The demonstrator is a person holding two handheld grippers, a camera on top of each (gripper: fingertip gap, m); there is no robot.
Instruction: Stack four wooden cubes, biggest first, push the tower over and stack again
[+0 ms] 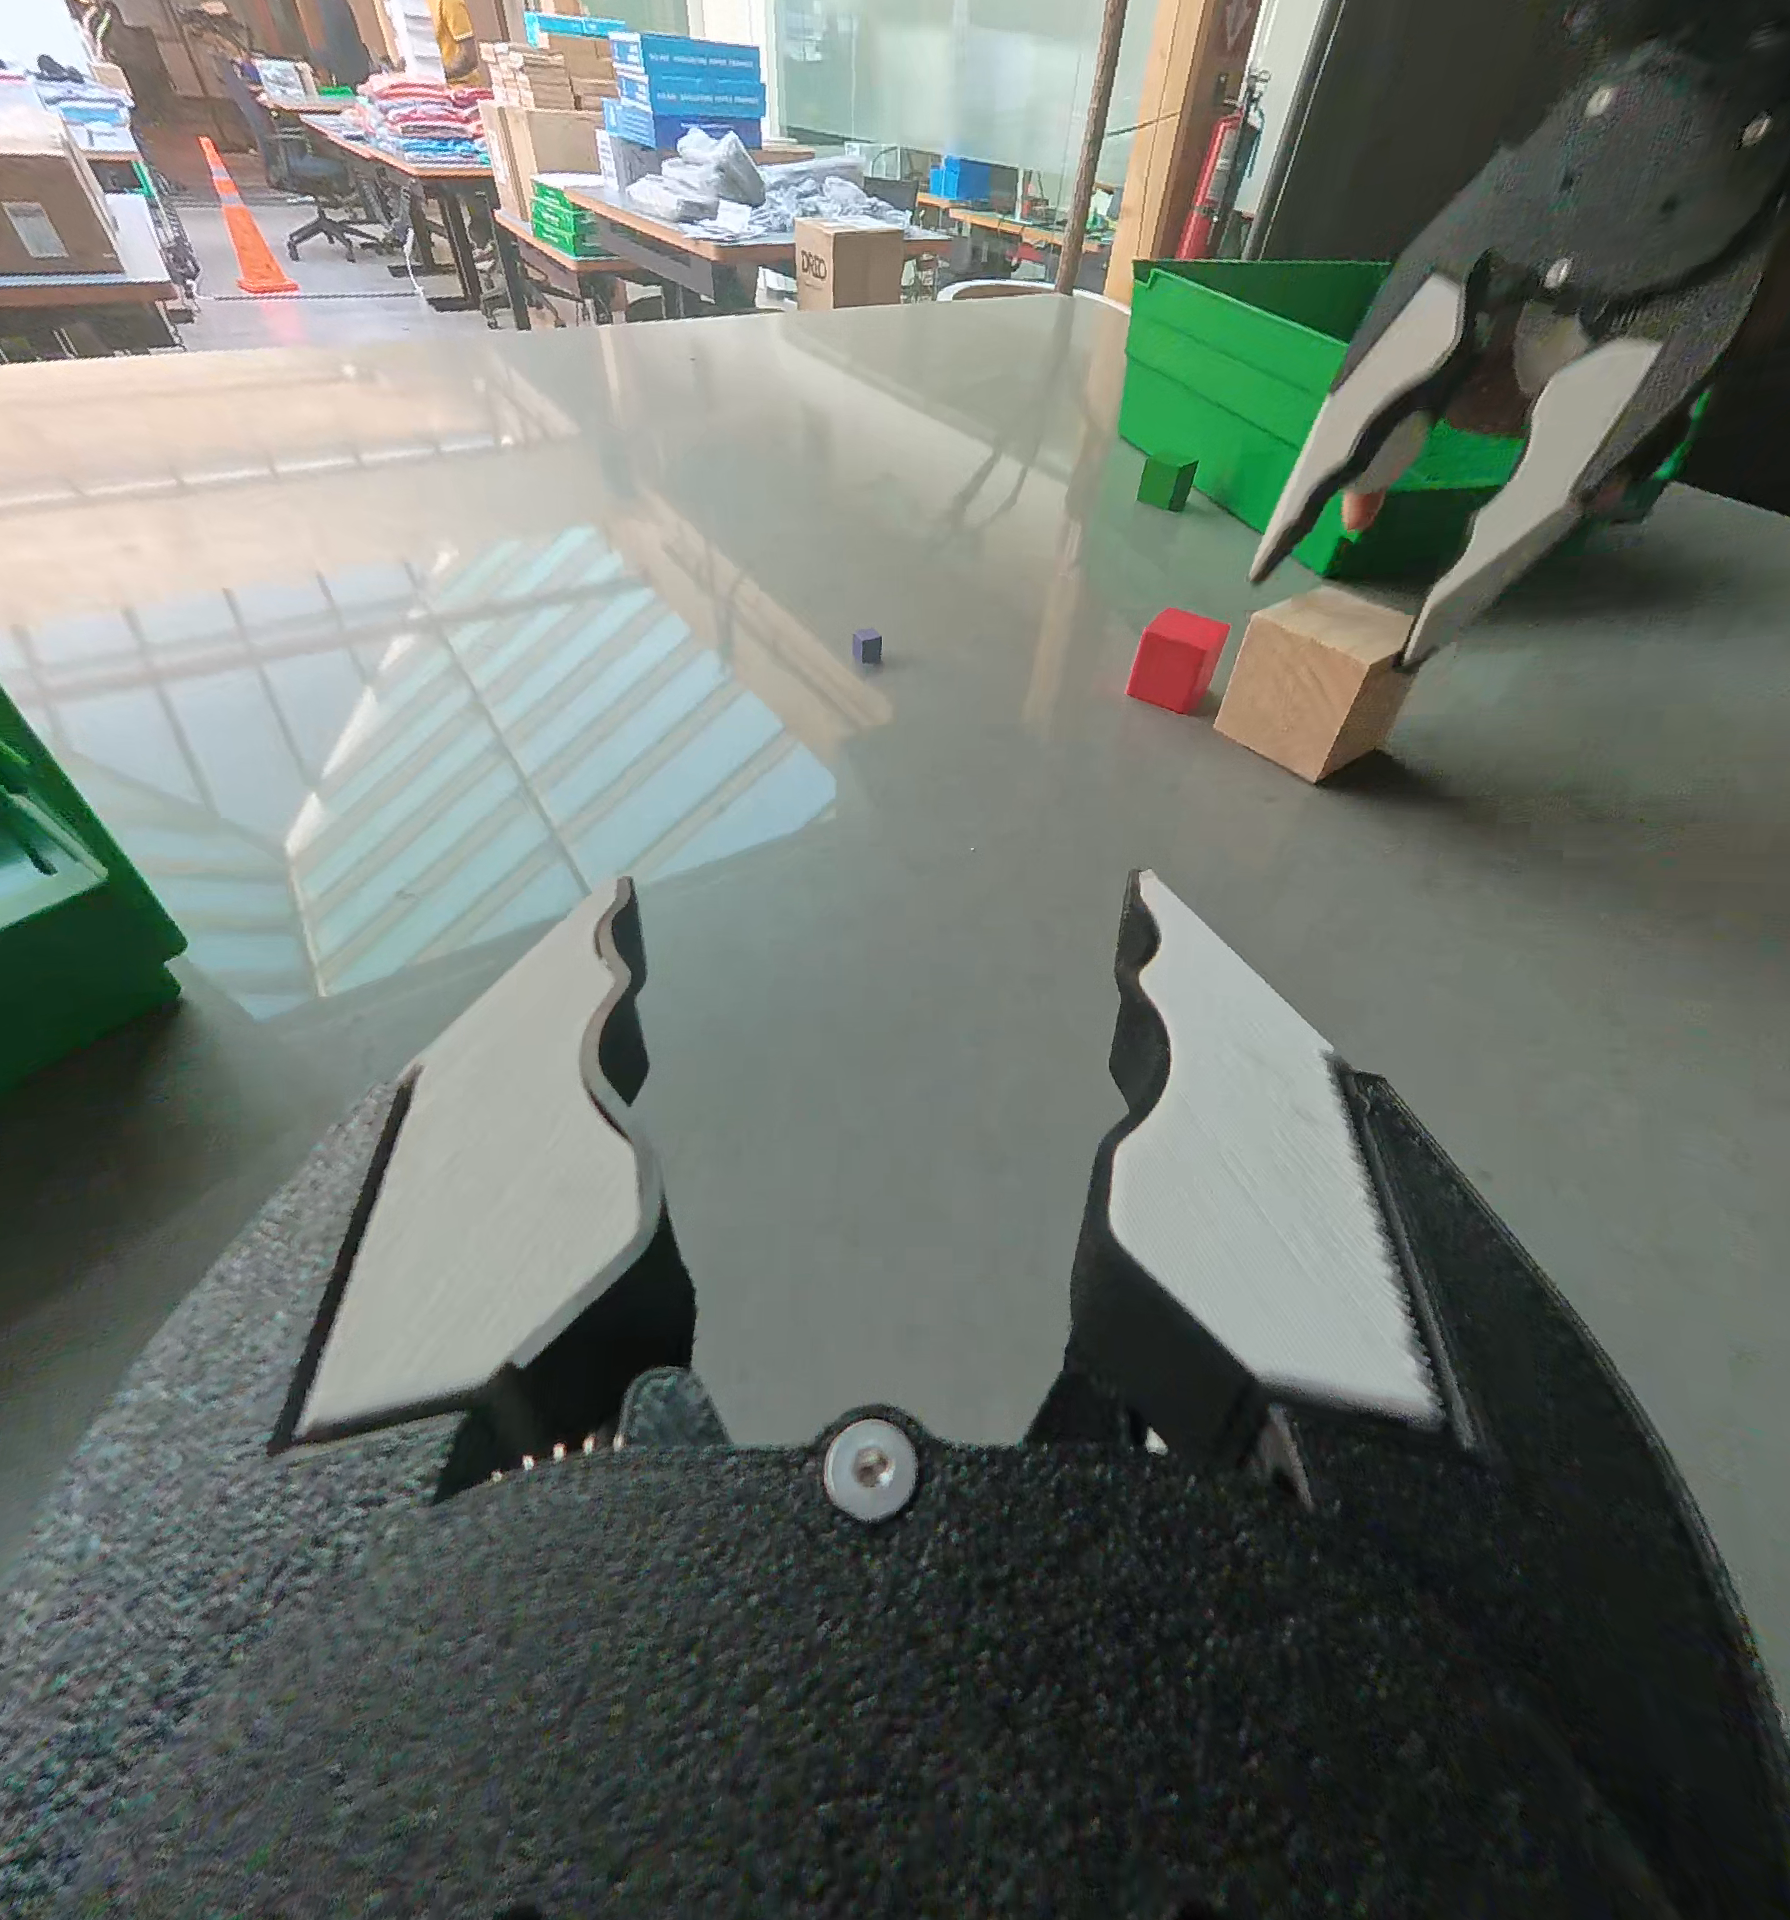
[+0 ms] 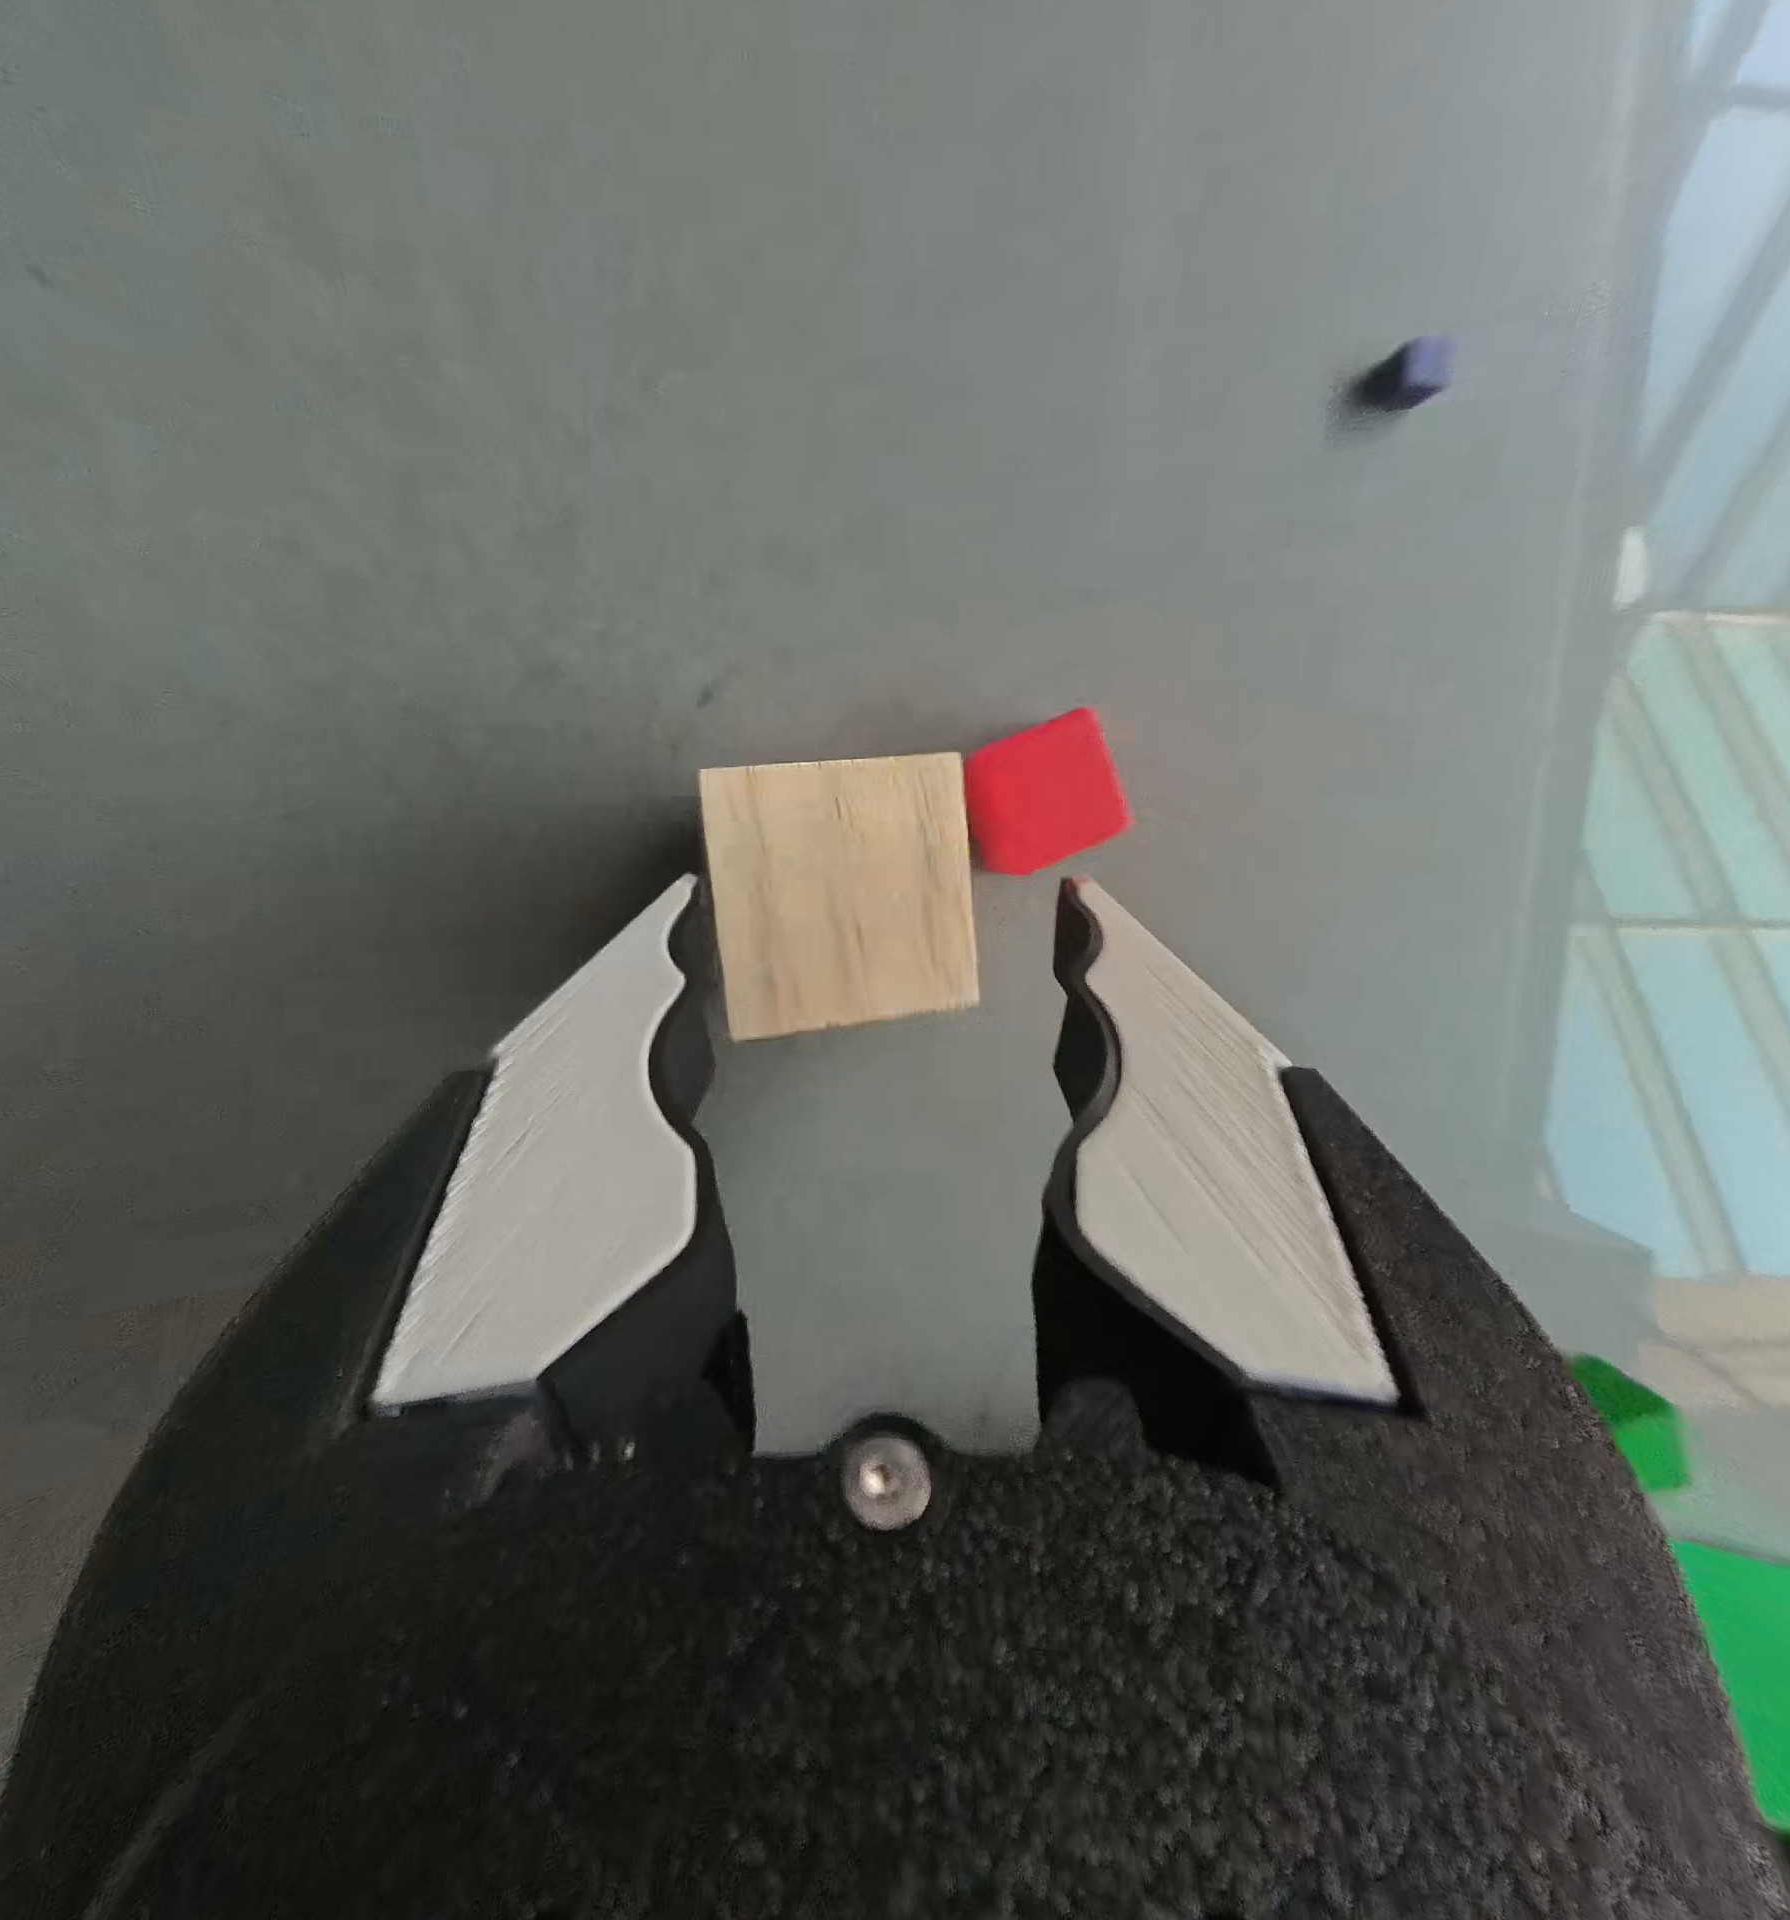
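Right wrist view: my right gripper (image 2: 875, 894) gapes, empty, straddling the wooden cube (image 2: 837, 894); judged light, rigid, grippable across flat side faces; left gripper (image 1: 875, 894) open, idle.

Left gripper (image 1: 875, 904) hangs level, low, jaws spread wide, nothing between them. Right gripper (image 2: 875, 894), out at its two o'clock, tilts steeply downward, jaws parted; one fingertip (image 1: 1416, 649) perhaps touching something below.
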